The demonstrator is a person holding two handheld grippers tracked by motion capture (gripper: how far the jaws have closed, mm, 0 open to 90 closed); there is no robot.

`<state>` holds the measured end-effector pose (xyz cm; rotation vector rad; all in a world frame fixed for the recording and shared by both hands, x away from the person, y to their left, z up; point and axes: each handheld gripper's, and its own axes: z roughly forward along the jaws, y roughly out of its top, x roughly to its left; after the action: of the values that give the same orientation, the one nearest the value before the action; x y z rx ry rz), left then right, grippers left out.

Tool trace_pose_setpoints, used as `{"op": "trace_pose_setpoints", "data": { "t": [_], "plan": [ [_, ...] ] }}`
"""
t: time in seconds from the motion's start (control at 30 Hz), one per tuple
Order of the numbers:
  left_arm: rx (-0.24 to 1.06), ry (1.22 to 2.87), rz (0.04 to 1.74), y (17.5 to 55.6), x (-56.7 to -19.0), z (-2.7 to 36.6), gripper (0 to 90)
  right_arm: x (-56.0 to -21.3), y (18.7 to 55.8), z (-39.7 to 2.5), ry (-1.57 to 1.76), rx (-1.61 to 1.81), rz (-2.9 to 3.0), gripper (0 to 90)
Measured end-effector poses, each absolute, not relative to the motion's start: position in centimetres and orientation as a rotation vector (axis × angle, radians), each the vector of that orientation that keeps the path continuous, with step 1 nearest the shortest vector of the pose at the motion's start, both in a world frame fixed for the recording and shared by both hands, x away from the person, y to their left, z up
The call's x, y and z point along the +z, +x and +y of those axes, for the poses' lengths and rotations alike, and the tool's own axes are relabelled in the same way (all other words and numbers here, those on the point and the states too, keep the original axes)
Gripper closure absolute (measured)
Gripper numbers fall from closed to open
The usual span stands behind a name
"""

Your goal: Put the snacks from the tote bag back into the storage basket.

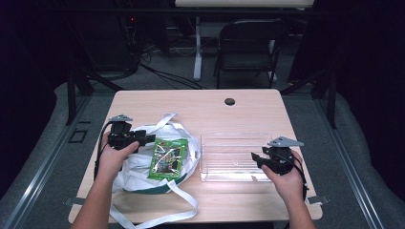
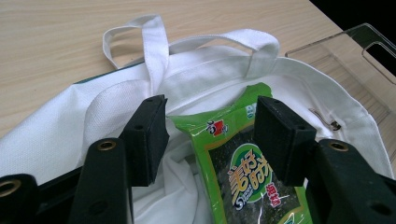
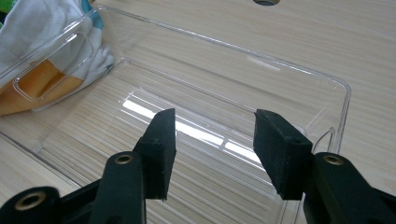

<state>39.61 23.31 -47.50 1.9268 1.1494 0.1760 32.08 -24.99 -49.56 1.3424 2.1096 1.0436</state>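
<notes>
**A:** Your left gripper (image 1: pixel 143 138) sits at the left edge of the white bag (image 1: pixel 138 164), jaws apart, nothing in them. The green snack packet (image 1: pixel 167 159) lies on the open bag just right of that gripper. Your right gripper (image 1: pixel 257 159) is at the right end of the clear tray (image 1: pixel 210 140), well apart from the packet, so the left is the nearer one.

**B:** Axis of the packet?

**A:** Long axis runs roughly toward and away from you in the high view, slightly tilted. In the left gripper view the packet (image 2: pixel 243 172) runs straight out between the two jaws, top edge pointing away. You're lined up along its length, so I'd judge you'd close across the short width.

**B:** Right gripper state?

**A:** Also spread, empty. In the right gripper view it looks down into the tray (image 3: pixel 299 70); the tray looks bare inside.

**B:** Materials?

**A:** Packet is glossy film, flat, rectangular, dark window with printed lettering; likely slick and crinkly. Bag is soft woven cloth (image 2: pixel 60 121), rumpled, with long flat handles (image 2: pixel 154 42) looping onto the table (image 1: pixel 191 102); a green edge shows at its near side. Tray is rigid see-through plastic, rectangular, with a cut-out grip (image 3: pixel 51 65) in an end wall. Table is pale wood grain. Watch you don't pinch cloth together with the packet.
</notes>
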Motion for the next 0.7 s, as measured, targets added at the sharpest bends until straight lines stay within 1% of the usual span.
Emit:
{"op": "trace_pose_setpoints", "data": {
  "t": [0.27, 0.57, 0.7],
  "plan": [
    [0.138, 1.926, 1.150, 39.68, -47.72, 23.27, 43.1, -49.34, 31.91, -24.69, 1.325, 1.045, 2.108, 48.4],
    [0.130, 1.927, 1.157, 39.55, -47.99, 23.31, 42.3, -49.21, 32.07, -24.55, 1.311, 1.055, 2.111, 47.8],
    [0.195, 1.923, 1.175, 39.30, -47.70, 23.44, 40.6, -49.17, 32.10, -24.55, 1.309, 1.057, 2.107, 47.6]
  ]
}}
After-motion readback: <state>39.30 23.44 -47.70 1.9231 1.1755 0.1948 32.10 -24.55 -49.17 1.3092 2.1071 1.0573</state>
